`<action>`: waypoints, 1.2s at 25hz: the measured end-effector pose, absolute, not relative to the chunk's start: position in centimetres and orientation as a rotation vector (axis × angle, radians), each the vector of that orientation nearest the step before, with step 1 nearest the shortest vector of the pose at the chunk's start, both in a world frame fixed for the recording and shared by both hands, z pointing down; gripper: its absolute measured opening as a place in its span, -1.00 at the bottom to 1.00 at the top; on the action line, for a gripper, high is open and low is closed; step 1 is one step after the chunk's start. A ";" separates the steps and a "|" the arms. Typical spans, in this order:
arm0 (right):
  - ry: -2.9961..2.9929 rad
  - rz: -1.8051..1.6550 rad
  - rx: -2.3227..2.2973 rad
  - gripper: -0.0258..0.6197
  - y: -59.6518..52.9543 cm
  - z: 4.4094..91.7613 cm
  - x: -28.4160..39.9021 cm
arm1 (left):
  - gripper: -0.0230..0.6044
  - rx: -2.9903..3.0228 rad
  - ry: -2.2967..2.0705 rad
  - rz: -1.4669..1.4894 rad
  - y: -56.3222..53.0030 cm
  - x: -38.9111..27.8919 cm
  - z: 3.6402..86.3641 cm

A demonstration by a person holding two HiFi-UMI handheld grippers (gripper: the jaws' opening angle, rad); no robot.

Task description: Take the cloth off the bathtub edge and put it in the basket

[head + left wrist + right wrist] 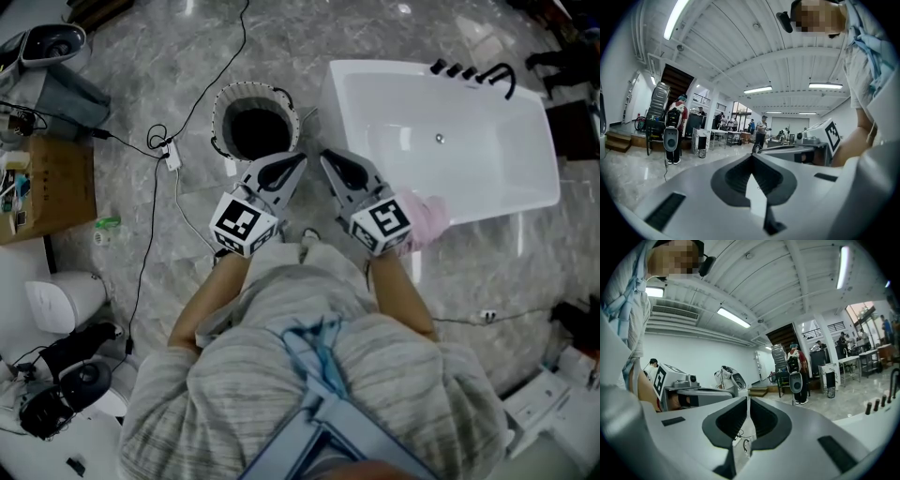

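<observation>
A pink cloth [427, 221] lies bunched on the near edge of the white bathtub [469, 178], just right of my right gripper's marker cube. The round basket [255, 122], dark inside, stands on the floor left of the tub. Held side by side in front of the person, both grippers point between basket and tub. My left gripper [300, 157] is shut and empty, its jaws [752, 155] meeting at the tip. My right gripper [325, 157] is shut and empty as well [747, 399]. Neither touches the cloth. The tub's rim [876, 425] shows at the right gripper view's lower right.
A black cable and a power strip [172, 155] lie on the marble floor left of the basket. A cardboard box [52, 187] and dark equipment [56, 384] stand at the left. A black faucet [497, 77] sits on the tub's far end. People stand far back [761, 131].
</observation>
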State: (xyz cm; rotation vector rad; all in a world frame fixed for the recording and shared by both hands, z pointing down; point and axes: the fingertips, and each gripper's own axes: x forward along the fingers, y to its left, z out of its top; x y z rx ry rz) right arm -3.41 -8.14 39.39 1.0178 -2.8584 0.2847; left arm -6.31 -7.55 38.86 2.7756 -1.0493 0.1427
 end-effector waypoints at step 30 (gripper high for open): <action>-2.536 0.403 1.302 -0.83 -5.7 47.7 7.3 | -0.92 2.929 -0.429 0.418 -7.1 5.1 45.8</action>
